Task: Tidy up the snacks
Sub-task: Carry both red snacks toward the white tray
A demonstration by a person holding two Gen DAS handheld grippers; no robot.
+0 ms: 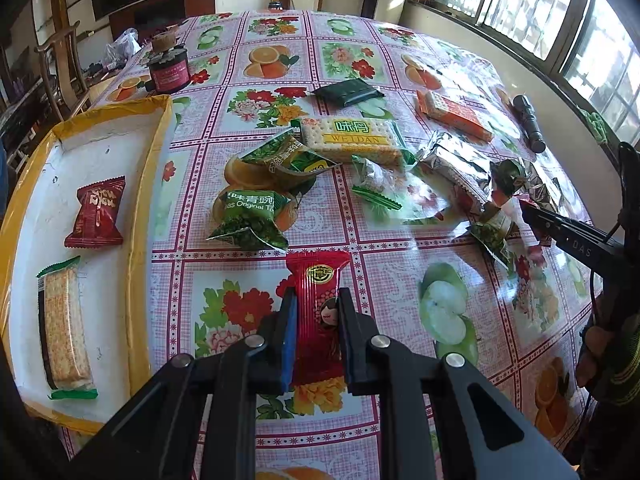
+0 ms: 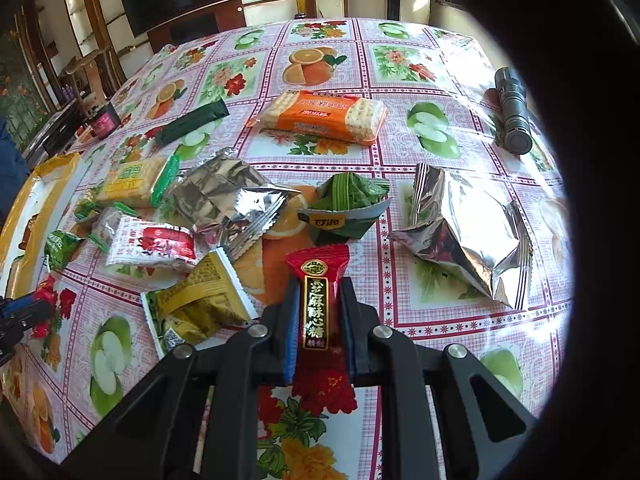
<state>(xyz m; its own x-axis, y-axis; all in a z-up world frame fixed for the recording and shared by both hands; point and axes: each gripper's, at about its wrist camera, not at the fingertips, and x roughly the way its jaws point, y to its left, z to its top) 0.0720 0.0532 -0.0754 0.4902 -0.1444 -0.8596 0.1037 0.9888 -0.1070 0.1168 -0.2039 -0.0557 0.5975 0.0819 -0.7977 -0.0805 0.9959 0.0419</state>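
My left gripper (image 1: 316,300) is shut on a red candy packet (image 1: 318,292) and holds it above the flowered tablecloth, right of the yellow-rimmed white tray (image 1: 148,184). The tray holds a dark red snack packet (image 1: 96,212) and a cracker pack (image 1: 64,328). My right gripper (image 2: 320,292) is shut on a red sesame candy stick (image 2: 318,300) with gold writing, above the table. Loose snacks lie ahead: green pea bags (image 1: 248,212), a Weidan cracker pack (image 1: 352,138), an orange cracker pack (image 2: 324,116), silver foil bags (image 2: 464,232), a yellow packet (image 2: 200,304) and a white-red packet (image 2: 152,246).
A dark jar (image 1: 168,68) stands at the table's far left. A black flashlight (image 2: 512,116) lies at the far right. A dark green packet (image 1: 348,92) lies mid-table. Chairs and a TV cabinet stand beyond the table; windows are on the right.
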